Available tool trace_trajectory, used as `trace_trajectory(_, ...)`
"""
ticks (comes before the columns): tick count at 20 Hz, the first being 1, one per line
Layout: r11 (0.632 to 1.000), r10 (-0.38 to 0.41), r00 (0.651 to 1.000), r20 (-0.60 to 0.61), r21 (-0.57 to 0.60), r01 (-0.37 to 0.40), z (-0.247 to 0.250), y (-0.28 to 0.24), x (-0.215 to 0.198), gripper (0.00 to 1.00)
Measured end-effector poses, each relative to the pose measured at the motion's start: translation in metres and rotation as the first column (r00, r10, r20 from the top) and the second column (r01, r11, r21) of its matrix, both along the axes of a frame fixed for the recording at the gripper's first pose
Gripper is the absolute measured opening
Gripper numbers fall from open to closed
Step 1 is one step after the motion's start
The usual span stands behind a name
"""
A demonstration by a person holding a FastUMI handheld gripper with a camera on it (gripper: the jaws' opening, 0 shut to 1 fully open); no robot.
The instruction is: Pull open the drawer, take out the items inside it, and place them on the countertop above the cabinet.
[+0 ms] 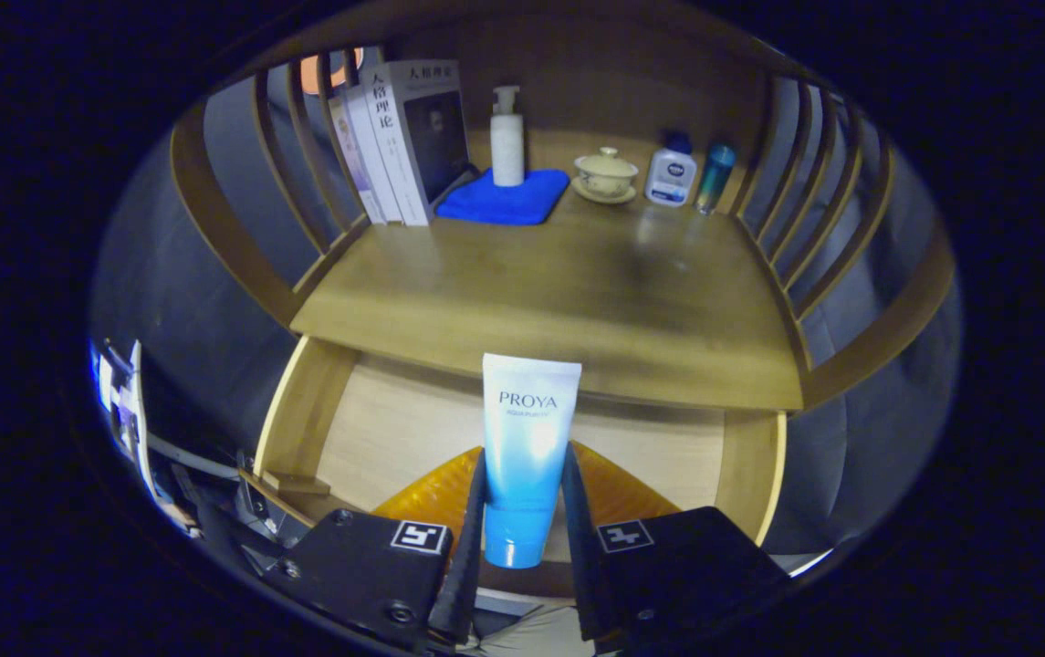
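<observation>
Nearest us, the hand-held gripper (524,511) clamps both fingers on the sides of the blue tube (527,456), cap toward us, so we judge it lifted clear of the open drawer (394,429) and the orange item (435,493) beneath it. Beyond the tube lies the tabletop (559,301), its bare front the likely landing spot. At the tabletop's far edge stand books (403,137), a pump bottle (506,137) on a blue cloth (504,196), and a lidded cup (606,173).

a home-like corner set up in a booth: a wooden cabinet (764,301) carrying books (403,137), a pump bottle (506,137) on a blue cloth (504,203), a lidded teacup (606,172) and toiletry bottles (671,173).
</observation>
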State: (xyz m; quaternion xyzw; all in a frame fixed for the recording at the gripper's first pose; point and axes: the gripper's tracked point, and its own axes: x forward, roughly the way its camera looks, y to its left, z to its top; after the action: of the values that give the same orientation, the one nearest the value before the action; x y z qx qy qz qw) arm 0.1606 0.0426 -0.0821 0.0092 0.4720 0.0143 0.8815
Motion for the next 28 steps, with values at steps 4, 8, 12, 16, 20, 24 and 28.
trace_trajectory(4,1.000,-0.011,0.999,0.031,-0.028,0.012,0.016,-0.003,0.020,0.46)
trace_trajectory(8,0.999,-0.031,0.999,0.042,-0.014,0.032,0.024,-0.003,0.046,0.46)
trace_trajectory(12,0.996,-0.084,0.995,0.050,-0.014,0.085,0.024,-0.013,0.079,0.46)
trace_trajectory(16,0.993,-0.120,0.992,0.038,-0.014,0.121,0.008,-0.012,0.104,0.46)
trace_trajectory(20,0.989,-0.141,0.990,0.022,-0.045,0.142,-0.007,-0.013,0.128,0.46)
trace_trajectory(24,0.987,-0.142,0.989,0.028,-0.070,0.144,-0.011,-0.008,0.148,0.46)
trace_trajectory(28,0.988,-0.132,0.991,0.024,-0.074,0.133,-0.019,-0.003,0.160,0.48)
